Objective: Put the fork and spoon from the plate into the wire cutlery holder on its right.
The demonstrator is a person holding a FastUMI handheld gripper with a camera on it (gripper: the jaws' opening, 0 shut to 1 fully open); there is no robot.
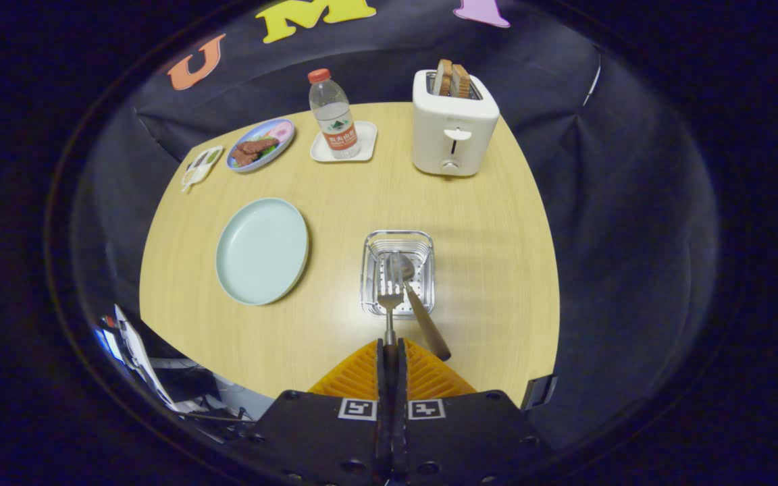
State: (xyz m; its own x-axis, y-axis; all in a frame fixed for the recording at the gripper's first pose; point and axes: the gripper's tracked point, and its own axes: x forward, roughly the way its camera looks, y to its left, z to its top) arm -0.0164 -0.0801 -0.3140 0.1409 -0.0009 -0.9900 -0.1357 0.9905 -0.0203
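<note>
- Gripper view, gripper (391, 345): two orange-ribbed fingers (355, 378) pressed together at 6 o'clock, clamped on the handle of the fork (390, 297). The tool points straight ahead over the table, level with its near edge.
- Fork: tines at 12 o'clock from the fingertips, reaching over the near rim of the wire cutlery holder (398, 273); handle pinched between both fingers.
- Spoon (412, 297): bowl inside the holder, brown handle leaning out over the near rim toward 5 o'clock, just beside the fork.
- Wire cutlery holder: square, silver, just ahead of the fingers, at 3 o'clock from the plate.
- Plate (262, 250): pale blue, bare, at 10 o'clock from the fingers.
- Table (483, 270): light wood, rounded.
- Toaster (453, 121): white, two slices of bread upright in its slots, at 12 to 1 o'clock beyond the holder.
- Water bottle (333, 115): red cap, standing on a small white tray (362, 145), at 11 o'clock.
- Food plate (261, 144): blue-rimmed, brown pieces on it, far side at 10 o'clock.
- Small white dish (201, 165): just beside the food plate, at the table's edge.
</note>
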